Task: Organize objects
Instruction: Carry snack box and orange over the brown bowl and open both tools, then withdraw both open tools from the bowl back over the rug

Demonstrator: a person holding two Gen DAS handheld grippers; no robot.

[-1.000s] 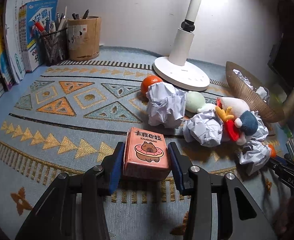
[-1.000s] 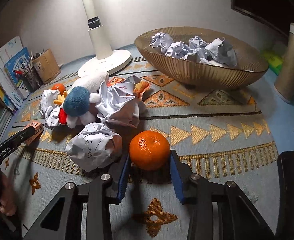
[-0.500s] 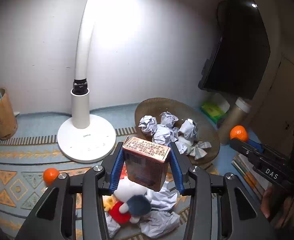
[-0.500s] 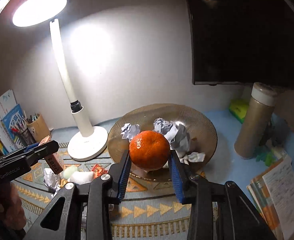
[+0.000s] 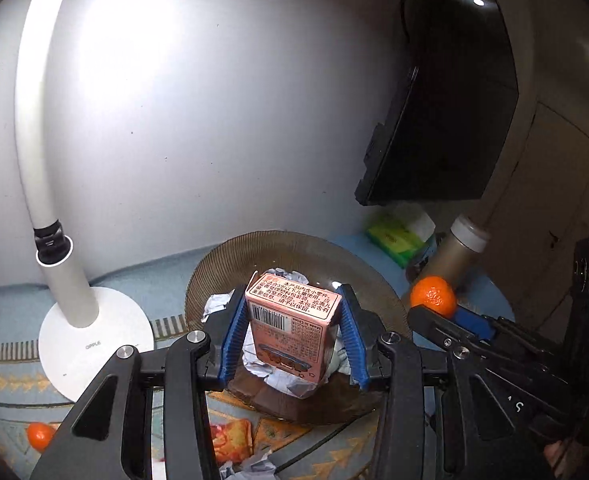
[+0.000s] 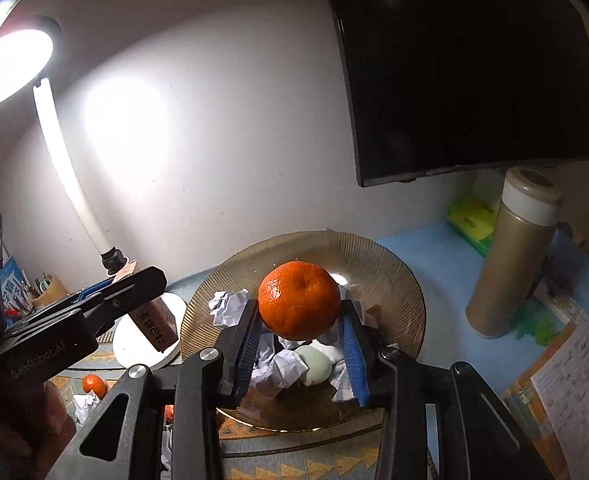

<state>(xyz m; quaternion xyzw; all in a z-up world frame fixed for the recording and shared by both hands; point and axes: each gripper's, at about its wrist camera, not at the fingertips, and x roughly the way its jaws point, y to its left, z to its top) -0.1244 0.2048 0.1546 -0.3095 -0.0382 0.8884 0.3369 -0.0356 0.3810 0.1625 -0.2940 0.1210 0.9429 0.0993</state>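
Biggest thing here is the dark screen [image 6: 466,72] hanging on the wall over the back of the counter [image 6: 442,256], with the white desk lamp [image 5: 74,312] standing toward the back left edge on the patterned mat [image 6: 318,468]. The ribbed brown bowl [image 6: 398,280] sits near the back middle, already holding crumpled paper balls [image 6: 230,304] and a pale green plush thing [image 6: 314,368]. A tan thermos [image 6: 510,264] stands just right of the bowl. The left gripper [image 5: 290,332] is clamped on a pink card box [image 5: 290,320], held up in the air over the bowl, barcode side facing up. The right gripper [image 6: 300,332] is squeezing an orange [image 6: 299,306], also raised above the bowl. One small tangerine [image 5: 40,436] sits on the mat near the front left.
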